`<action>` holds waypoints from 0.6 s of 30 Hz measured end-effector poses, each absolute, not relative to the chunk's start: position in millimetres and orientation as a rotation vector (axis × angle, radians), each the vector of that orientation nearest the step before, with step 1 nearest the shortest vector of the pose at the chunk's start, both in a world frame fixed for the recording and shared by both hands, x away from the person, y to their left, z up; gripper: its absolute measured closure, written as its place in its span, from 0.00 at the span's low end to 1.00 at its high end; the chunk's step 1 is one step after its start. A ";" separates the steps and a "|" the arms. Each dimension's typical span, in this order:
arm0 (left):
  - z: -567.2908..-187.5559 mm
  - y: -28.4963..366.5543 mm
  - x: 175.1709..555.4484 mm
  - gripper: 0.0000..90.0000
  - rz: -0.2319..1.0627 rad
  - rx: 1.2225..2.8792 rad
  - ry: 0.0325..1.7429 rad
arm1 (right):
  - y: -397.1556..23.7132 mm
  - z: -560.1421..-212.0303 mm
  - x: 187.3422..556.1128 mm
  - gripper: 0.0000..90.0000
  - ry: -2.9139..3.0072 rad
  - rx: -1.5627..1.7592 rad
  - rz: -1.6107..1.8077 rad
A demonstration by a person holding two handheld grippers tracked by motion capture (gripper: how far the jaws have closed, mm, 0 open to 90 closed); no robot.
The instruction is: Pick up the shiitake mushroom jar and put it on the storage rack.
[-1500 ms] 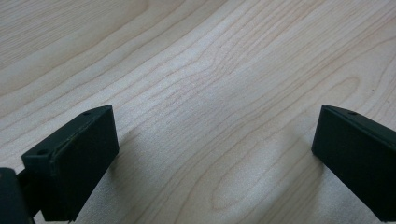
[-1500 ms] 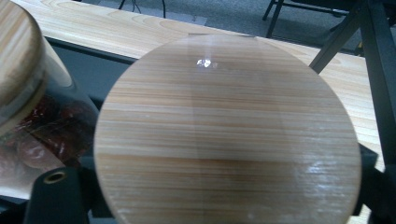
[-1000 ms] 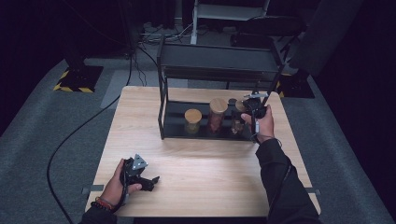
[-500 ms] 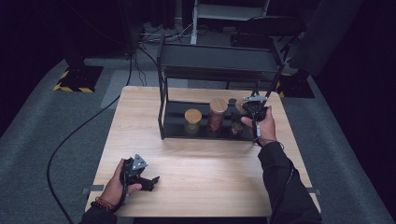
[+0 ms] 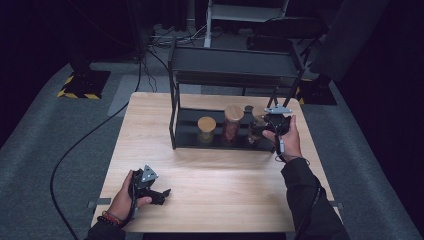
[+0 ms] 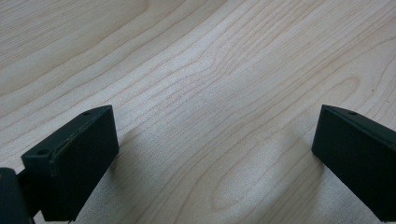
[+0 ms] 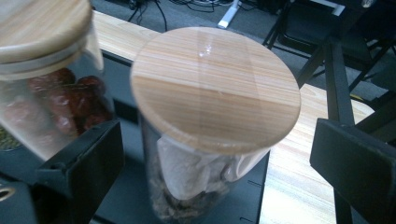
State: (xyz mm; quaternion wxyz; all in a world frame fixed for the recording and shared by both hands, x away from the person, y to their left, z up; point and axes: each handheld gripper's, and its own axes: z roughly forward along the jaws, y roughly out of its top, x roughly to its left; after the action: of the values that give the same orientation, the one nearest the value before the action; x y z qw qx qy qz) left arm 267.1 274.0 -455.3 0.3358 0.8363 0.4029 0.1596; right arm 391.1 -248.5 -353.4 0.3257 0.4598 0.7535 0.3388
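Black jaws of the right gripper [image 7: 215, 158] stand wide on either side of a glass jar [image 7: 196, 186] with a round wooden lid [image 7: 215, 86], and they have just been opening, the pads clear of the glass with the jar between them. That jar, with pale chunks inside, sits at the right end of the black rack [image 5: 180, 135], on its bottom tray, just beside a second jar [image 7: 51, 93] of dark red fruit. From above, the right hand [image 5: 287, 137] reaches forward with the forearm stretched up the table's right side, gripper levelled at the tray. Down at the near left corner, the left gripper [image 6: 215, 154] lies low over the wood, held in the left hand [image 5: 127, 197], jaws spread apart on bare board. Light woodgrain table [image 5: 210, 175], grey carpet around it, dark room behind with cables trailing.
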 end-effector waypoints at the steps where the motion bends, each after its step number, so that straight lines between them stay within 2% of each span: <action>1: -455.2 274.0 267.1 0.00 0.416 2.181 1.051 | -248.8 -353.3 389.4 0.03 1.974 1.197 0.887; 18: -455.3 274.0 267.1 0.00 0.415 2.181 1.052 | -257.4 -350.6 355.5 0.03 2.010 1.036 0.896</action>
State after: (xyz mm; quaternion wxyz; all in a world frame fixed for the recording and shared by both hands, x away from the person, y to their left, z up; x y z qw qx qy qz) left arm 267.1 274.0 -455.3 0.3360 0.8361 0.4033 0.1593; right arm 355.5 -257.4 -350.6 0.3474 0.3993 0.7749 0.3454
